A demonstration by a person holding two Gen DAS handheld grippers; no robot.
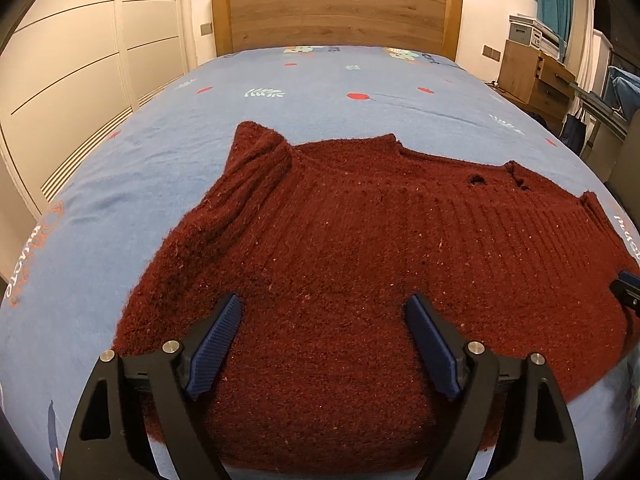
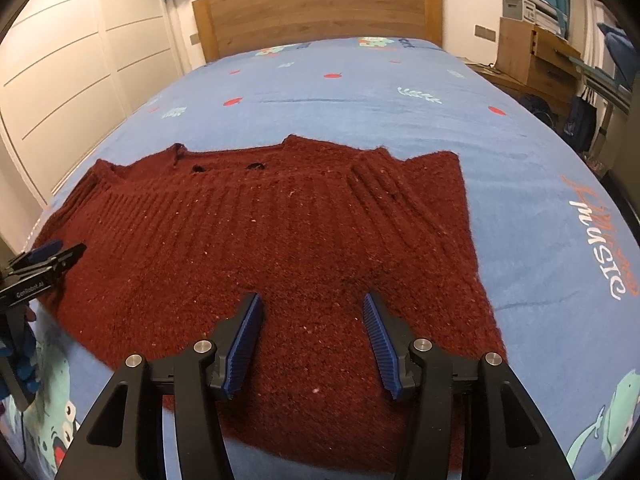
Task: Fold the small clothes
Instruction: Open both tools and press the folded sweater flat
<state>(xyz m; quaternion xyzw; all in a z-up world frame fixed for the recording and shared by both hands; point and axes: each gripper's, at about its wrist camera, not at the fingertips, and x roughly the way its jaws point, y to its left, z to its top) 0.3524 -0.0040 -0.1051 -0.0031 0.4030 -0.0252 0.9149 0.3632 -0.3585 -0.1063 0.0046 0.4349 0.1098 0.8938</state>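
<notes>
A dark red knitted sweater lies spread flat on the blue patterned bed sheet, its ribbed part toward the headboard. My left gripper hovers open over the sweater's near left part, with only flat knit showing between its blue pads. My right gripper stands open over the near right part, with nothing pinched. Each gripper shows at the edge of the other's view: the left gripper at the sweater's left border, the right gripper at its right border.
A wooden headboard closes the far end of the bed. Cream wardrobe doors run along the left side. A wooden dresser with boxes on top and a dark bag stand beyond the bed's right edge.
</notes>
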